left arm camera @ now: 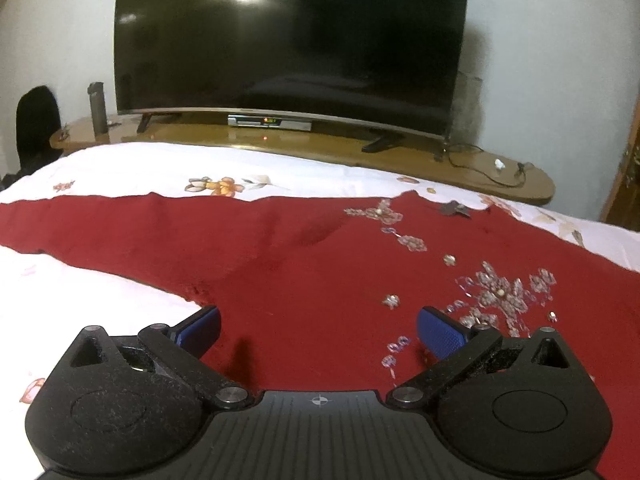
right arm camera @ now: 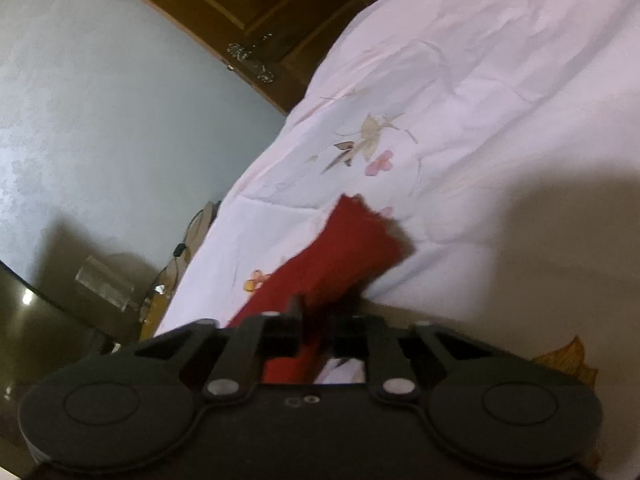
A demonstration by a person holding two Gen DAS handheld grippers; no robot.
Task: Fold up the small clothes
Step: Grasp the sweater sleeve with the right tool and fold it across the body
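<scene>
In the left wrist view, the left gripper (left arm camera: pixel 318 326) has its jaws wide apart and holds nothing. Its blue pads (left arm camera: pixel 436 336) stand low over the red garment (left arm camera: pixel 280 248), which lies spread flat on the white flowered bedsheet (left arm camera: pixel 160 164), with one long part reaching to the left edge of the bed. Shiny beadwork (left arm camera: pixel 500 294) decorates the cloth near the right pad. Beyond the far edge of the bed a wooden stand (left arm camera: pixel 328 146) carries a dark television (left arm camera: pixel 292 40).

In the right wrist view, the right gripper (right arm camera: pixel 316 334) is closed on a strip of the red garment (right arm camera: pixel 352 248). The strip reaches forward from the jaws over the bedsheet (right arm camera: pixel 480 100). This picture is a little blurred.
</scene>
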